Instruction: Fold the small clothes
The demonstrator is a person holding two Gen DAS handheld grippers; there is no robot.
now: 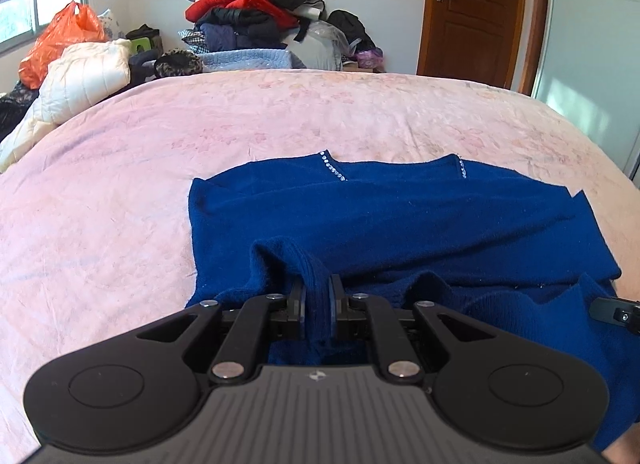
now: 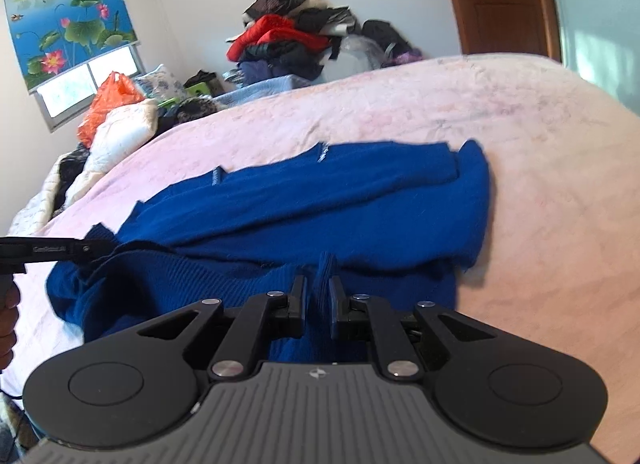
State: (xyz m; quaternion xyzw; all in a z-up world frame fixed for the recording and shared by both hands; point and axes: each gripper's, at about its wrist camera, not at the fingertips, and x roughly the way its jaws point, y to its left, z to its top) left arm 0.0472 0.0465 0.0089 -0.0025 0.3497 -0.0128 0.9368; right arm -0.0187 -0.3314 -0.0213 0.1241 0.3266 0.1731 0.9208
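The near hem of the blue sweater (image 1: 400, 223) disappears under the left gripper (image 1: 318, 296) body, so how it lies toward the bed's (image 1: 120, 203) near edge cannot be told. In the right wrist view the sweater's far edge is smeared by blur, and its two pale trims (beads, perhaps) are unreadable there. The right gripper (image 2: 318, 296) hides the cloth behind its fingers; whether the pads press the ribbed fold is unclear. A hand (image 2: 8, 320) is cut off by the left picture edge. The clothes pile (image 1: 256, 11) is too jumbled to sort.
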